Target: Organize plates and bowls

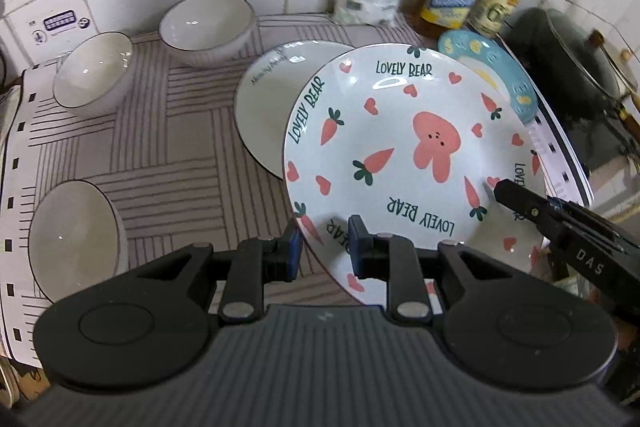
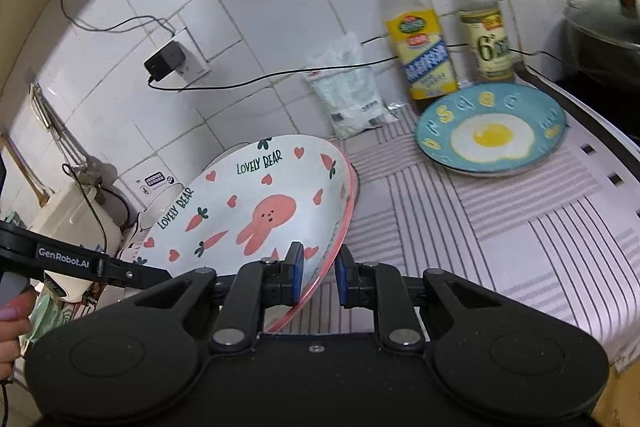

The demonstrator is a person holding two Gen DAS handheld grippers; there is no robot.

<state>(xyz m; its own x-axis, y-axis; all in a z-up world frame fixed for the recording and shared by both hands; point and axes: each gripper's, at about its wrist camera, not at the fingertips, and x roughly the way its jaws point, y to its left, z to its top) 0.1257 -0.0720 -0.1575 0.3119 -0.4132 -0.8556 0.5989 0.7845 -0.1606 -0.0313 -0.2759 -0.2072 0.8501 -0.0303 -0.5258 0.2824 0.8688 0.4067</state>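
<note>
Plates and bowls on the striped mat

White rabbit-print plate [image 1: 400, 155] centre; plain white plate [image 1: 264, 99] under its 10 o'clock edge; blue egg-print plate [image 1: 496, 67] at 1 o'clock; three white bowls [image 1: 94, 73] at 9–11 o'clock.

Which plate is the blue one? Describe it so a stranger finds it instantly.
On the striped mat, look to the corner by the two bottles. The blue plate lies flat there. Unlike the rabbit plate, it shows a fried egg.
</note>
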